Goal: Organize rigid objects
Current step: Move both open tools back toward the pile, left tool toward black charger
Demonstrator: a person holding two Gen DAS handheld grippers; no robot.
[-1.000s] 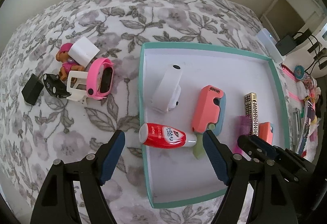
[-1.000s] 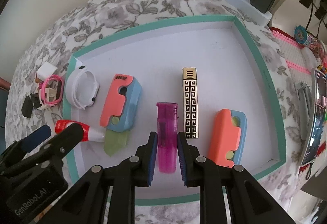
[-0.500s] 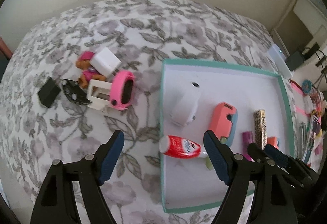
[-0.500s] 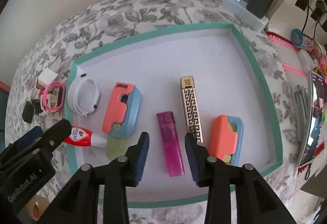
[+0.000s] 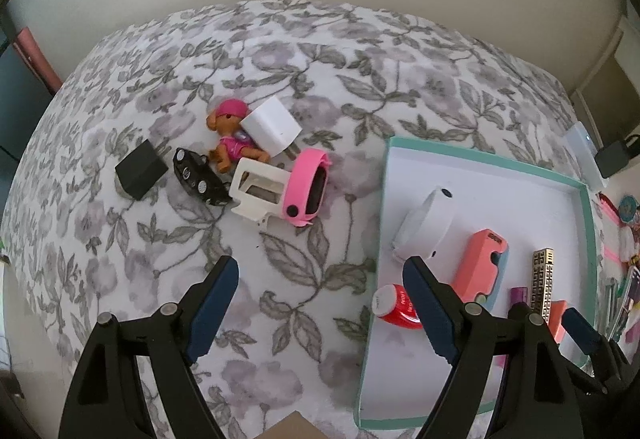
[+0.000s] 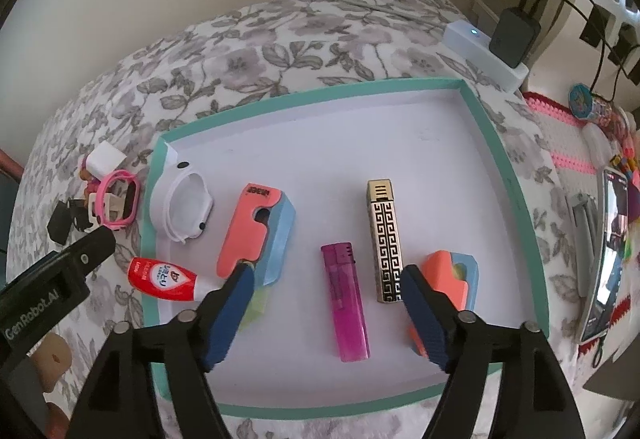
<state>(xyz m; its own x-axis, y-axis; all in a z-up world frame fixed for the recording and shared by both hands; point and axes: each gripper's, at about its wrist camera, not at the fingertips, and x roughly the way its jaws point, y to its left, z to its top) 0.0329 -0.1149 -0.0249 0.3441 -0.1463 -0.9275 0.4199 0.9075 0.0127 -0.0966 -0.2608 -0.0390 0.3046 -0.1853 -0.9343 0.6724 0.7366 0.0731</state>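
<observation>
The teal-rimmed tray (image 6: 506, 175) fills mid-frame in the right wrist view. In it, lower centre, lies the see-through magenta lighter (image 6: 346, 301), slim, darker purple at its cap. The right gripper (image 6: 326, 293) straddles it, jaws just opening, pads clear of it. The left gripper (image 5: 320, 289) hangs spread, empty, over the floral cloth (image 5: 280, 51).

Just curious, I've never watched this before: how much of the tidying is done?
Done: six items lie in the teal tray, the purple lighter among them. In hand: nothing. The right hand-held gripper has just opened around that lighter; the left hand-held gripper is open too. Left: the pink watch, toy dog and their neighbours on the bedspread.
</observation>
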